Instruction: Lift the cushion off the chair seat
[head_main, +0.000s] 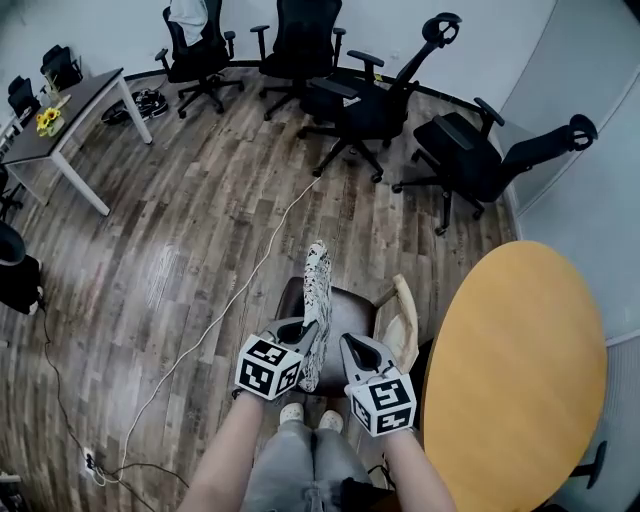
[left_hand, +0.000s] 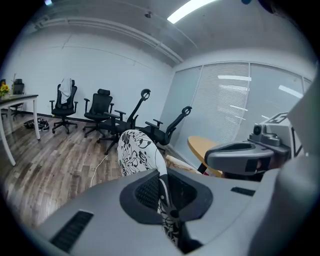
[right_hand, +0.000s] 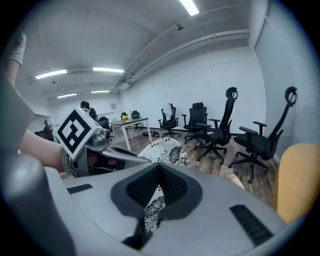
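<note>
Left hand-held gripper (head_main: 303, 338): jaws pinched nearly together on the thin near hem of the patterned cushion (head_main: 317, 290). The fabric runs straight through the pads.

Cushion: held on edge between the two grippers, above the brown chair seat (head_main: 352, 308). It hangs thin side up because both grips take the same edge, so the rest droops away from the person (whether the far end is clear of the seat I cannot tell).

Right hand-held gripper (head_main: 352, 350): clamped on that same hem, just beside the left one. Two close grips likely stop the limp cushion from twisting.
</note>
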